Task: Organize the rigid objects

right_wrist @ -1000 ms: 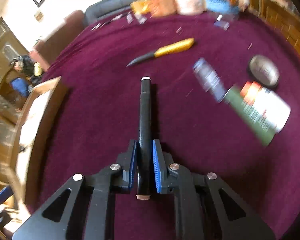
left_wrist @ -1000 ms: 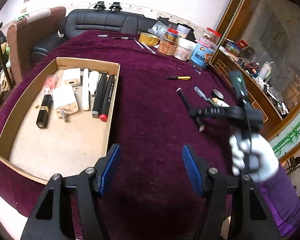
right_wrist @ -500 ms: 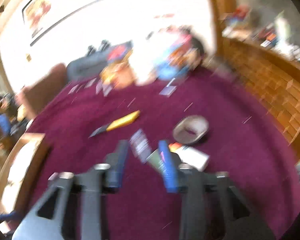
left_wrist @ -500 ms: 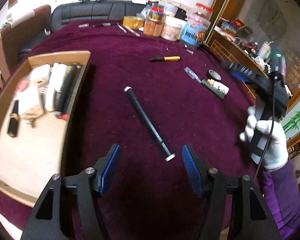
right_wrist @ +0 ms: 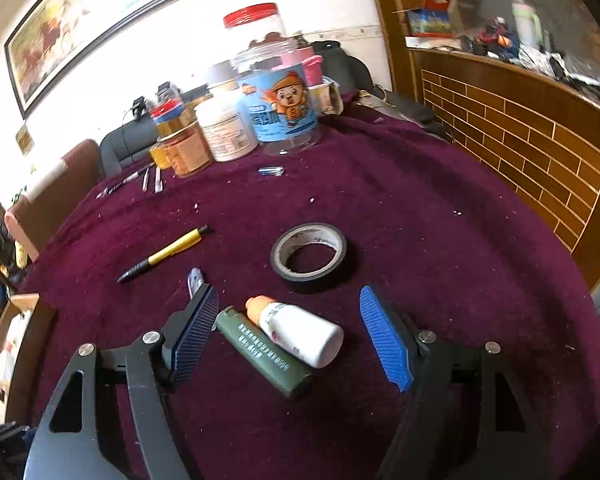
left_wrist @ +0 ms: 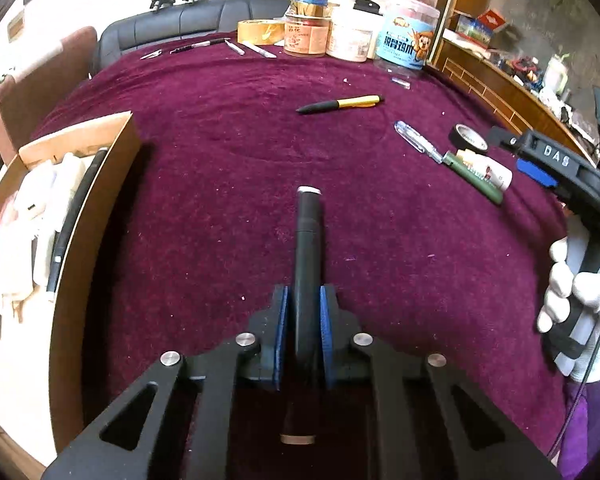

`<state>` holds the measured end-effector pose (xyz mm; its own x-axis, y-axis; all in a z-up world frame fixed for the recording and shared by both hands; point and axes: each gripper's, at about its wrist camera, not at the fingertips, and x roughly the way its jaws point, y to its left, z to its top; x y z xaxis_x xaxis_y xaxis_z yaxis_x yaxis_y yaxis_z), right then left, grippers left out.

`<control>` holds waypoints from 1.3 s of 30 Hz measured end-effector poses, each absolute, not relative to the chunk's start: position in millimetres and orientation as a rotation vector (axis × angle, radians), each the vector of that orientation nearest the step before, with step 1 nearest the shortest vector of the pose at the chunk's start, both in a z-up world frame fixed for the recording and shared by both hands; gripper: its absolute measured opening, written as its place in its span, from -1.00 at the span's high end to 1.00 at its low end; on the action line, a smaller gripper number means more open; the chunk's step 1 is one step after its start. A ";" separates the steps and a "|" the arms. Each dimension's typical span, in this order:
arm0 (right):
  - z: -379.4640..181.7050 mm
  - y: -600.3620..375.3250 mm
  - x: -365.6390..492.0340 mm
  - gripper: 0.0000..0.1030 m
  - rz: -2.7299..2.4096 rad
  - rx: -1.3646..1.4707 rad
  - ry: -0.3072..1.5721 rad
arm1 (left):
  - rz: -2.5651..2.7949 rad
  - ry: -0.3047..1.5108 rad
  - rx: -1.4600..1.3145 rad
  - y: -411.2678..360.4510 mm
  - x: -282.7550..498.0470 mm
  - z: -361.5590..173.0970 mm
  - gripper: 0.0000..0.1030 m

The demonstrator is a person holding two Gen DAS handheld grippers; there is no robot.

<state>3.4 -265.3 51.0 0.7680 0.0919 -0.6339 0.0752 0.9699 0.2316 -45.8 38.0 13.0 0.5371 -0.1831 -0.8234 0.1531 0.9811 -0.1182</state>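
Note:
My left gripper (left_wrist: pixel 303 312) is shut on a long black marker (left_wrist: pixel 307 240) that points away over the purple cloth. A cardboard box (left_wrist: pixel 100 200) with white chargers and pens stands to its left. My right gripper (right_wrist: pixel 288 328) is open, its fingers either side of a green lighter (right_wrist: pixel 260 350) and a small white bottle (right_wrist: pixel 300 334) that lie side by side. A black tape roll (right_wrist: pixel 309 256), a yellow-black pen (right_wrist: pixel 166 254) and a clear blue pen (right_wrist: pixel 196 280) lie beyond. In the left wrist view the right gripper (left_wrist: pixel 540 164) is at the right edge.
Jars and tubs (right_wrist: pixel 276 112) and a tape roll (left_wrist: pixel 260 32) stand at the table's far edge, with thin tools (left_wrist: pixel 204 45) beside them. A wooden counter (right_wrist: pixel 520 152) runs along the right. A black sofa (left_wrist: pixel 188 24) and a chair (left_wrist: pixel 32 92) lie behind.
The right gripper let go of the black marker on the cloth, opened and moved right over the lighter and bottle. The left gripper moved in and shut on the marker.

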 end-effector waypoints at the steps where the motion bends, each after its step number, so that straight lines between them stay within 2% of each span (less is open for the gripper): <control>1: 50.6 -263.1 1.8 -0.43 0.008 0.244 0.697 | -0.211 0.977 -0.052 41.7 -46.4 12.4 0.77; 22: 44.8 -256.5 8.2 -0.43 0.039 0.239 0.718 | -0.312 0.948 -0.290 70.2 -44.5 6.5 0.68; 25: 46.9 -246.0 17.9 -0.43 0.125 0.248 0.772 | -0.316 0.948 -0.296 70.0 -43.9 6.6 0.67; 31: 58.4 -195.8 49.4 -0.43 0.201 0.033 0.857 | -0.313 0.943 -0.275 67.4 -45.5 7.2 0.69; 33: 56.4 -183.5 62.0 -0.35 0.182 -0.026 0.881 | -0.315 0.942 -0.277 67.2 -45.1 6.9 0.74; 35: 49.1 -173.9 76.1 0.03 0.162 -0.068 0.926 | -0.321 0.943 -0.284 67.6 -44.4 6.3 0.74; 38: 32.3 -167.9 91.5 0.25 0.129 -0.091 0.997 | -0.322 0.943 -0.300 70.0 -43.1 5.6 0.74; 39: 26.6 -167.6 94.9 0.26 0.116 -0.093 1.018 | -0.322 0.944 -0.307 71.1 -42.4 5.0 0.74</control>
